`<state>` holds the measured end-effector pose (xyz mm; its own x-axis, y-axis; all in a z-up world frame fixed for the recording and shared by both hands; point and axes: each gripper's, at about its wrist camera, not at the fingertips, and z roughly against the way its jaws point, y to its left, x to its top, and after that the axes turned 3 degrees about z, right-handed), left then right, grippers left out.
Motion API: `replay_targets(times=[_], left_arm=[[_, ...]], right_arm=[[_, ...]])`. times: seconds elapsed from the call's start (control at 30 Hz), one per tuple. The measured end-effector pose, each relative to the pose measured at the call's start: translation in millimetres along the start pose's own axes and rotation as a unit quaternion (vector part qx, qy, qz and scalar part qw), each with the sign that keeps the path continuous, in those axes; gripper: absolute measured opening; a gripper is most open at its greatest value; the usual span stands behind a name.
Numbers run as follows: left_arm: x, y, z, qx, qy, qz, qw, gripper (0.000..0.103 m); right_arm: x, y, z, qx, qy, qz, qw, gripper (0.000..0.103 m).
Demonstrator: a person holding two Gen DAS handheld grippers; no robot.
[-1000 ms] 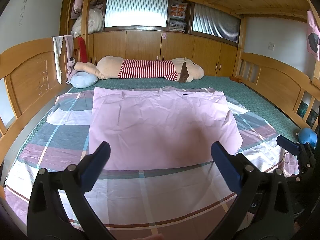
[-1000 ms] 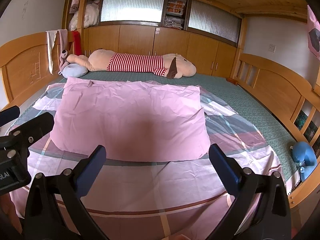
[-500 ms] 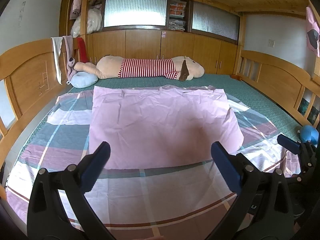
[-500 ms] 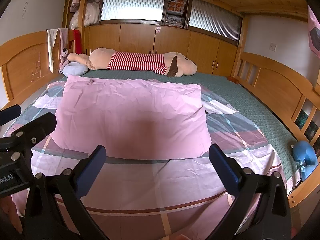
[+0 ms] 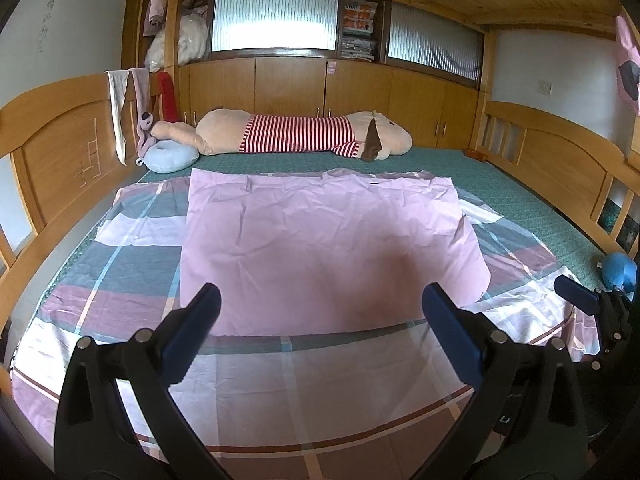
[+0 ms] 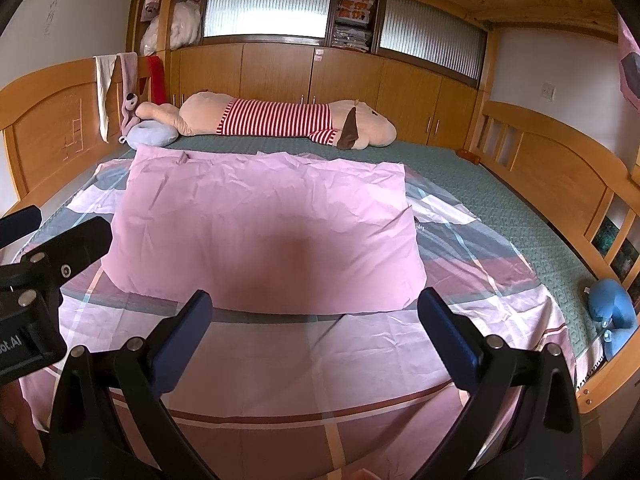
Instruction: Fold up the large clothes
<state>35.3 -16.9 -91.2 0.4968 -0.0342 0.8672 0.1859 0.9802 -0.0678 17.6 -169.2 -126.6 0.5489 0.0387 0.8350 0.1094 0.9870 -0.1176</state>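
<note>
A large checked sheet [image 5: 132, 256] in pink, grey and white lies spread on the bed, with its plain pink underside folded over as a wide panel [image 5: 324, 236] across the middle. It shows likewise in the right wrist view, sheet [image 6: 472, 280] and pink panel [image 6: 264, 224]. My left gripper [image 5: 320, 308] is open and empty above the sheet's near part. My right gripper [image 6: 314, 308] is open and empty too. The left gripper body shows at the right view's left edge [image 6: 36, 280]; one right gripper finger shows at the left view's right edge [image 5: 576, 298].
A long plush toy [image 5: 304, 134] in a red striped shirt and a blue neck pillow [image 5: 170, 156] lie at the far end on the green mattress [image 5: 516, 204]. Wooden bed rails [image 5: 560, 164] run along both sides. A blue toy [image 6: 612, 308] sits near the right rail.
Both grippers have drifted slightly, staying open; the pink panel sits a little farther in view. The sheet has not moved.
</note>
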Motion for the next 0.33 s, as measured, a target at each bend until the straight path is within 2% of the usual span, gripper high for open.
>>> replay_targets(times=[0.33], left_arm=[[-2.2, 2.6, -9.4, -0.009, 0.014, 0.008, 0.9998, 0.101]], right_arm=[[-0.9, 0.4, -4.8, 0.002, 0.004, -0.001, 1.000, 0.102]])
